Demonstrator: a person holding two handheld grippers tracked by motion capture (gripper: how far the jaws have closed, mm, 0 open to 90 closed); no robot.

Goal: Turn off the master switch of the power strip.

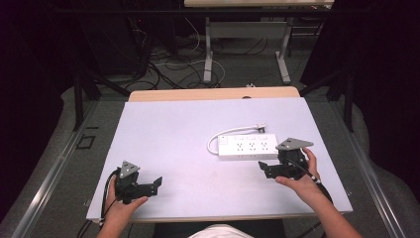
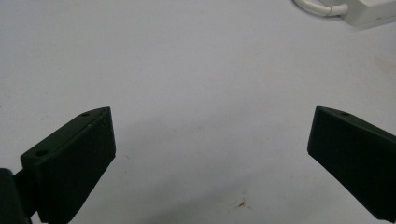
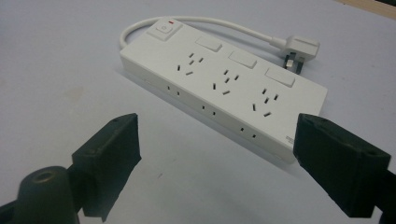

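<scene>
Lying on the right half of the table (image 1: 163, 124), the power strip (image 1: 247, 147) has its cord (image 1: 218, 139) looped behind. Just beside its near right corner, the right gripper (image 1: 266, 167) gapes, gripping nothing. Well apart at the left, the left gripper (image 1: 156, 184) is spread wide, bare.

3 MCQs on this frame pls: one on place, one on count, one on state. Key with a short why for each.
1. The power strip lies nearest:
A. the right tool
B. the left tool
C. the table's far left corner

2. Top sockets on the strip:
A. two
B. three
C. five

3. The right tool's jaws:
A. shut on the plug
B. shut on the strip
C. open, holding nothing

Key:
1 A, the strip sits just beyond the right tool in the high view.
2 B, three groups of holes show on its top.
3 C, the jaws stand apart over bare table.
</scene>
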